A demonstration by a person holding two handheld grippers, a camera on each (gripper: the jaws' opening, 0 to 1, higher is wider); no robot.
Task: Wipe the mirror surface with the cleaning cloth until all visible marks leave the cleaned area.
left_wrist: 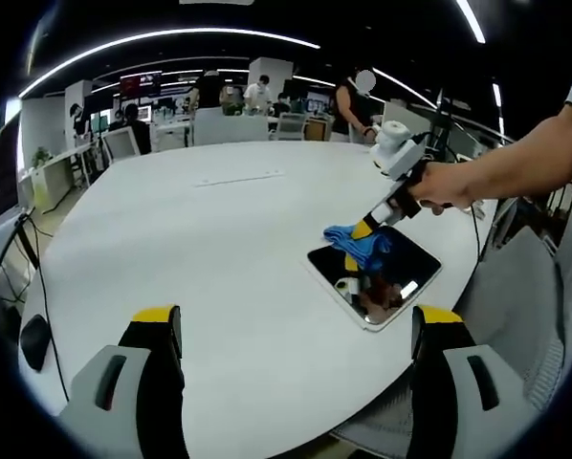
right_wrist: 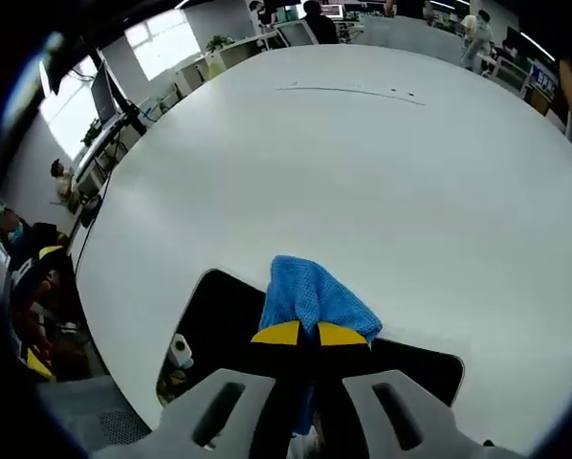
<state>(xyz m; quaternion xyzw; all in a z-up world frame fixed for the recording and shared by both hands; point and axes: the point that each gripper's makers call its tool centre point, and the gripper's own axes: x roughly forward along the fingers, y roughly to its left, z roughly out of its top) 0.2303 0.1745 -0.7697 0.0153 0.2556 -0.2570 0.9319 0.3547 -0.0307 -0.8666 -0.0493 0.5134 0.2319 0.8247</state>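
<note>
A dark rectangular mirror [left_wrist: 386, 277] with a white rim lies flat near the edge of the big white table [left_wrist: 200, 249]. A blue cleaning cloth [left_wrist: 358, 244] rests on the mirror's far corner. My right gripper [left_wrist: 361, 229], held by a hand, comes in from the right and is shut on the cloth. In the right gripper view the blue cloth [right_wrist: 310, 296] bunches ahead of the closed yellow-tipped jaws of my right gripper [right_wrist: 299, 334], pressed onto the mirror [right_wrist: 219, 325]. My left gripper [left_wrist: 296, 330] hovers open above the table, short of the mirror.
Grey chairs [left_wrist: 525, 306] stand by the table edge on the right. A cable [left_wrist: 28, 249] hangs off the table's left side. Desks, monitors and several people [left_wrist: 348, 105] fill the room beyond the table.
</note>
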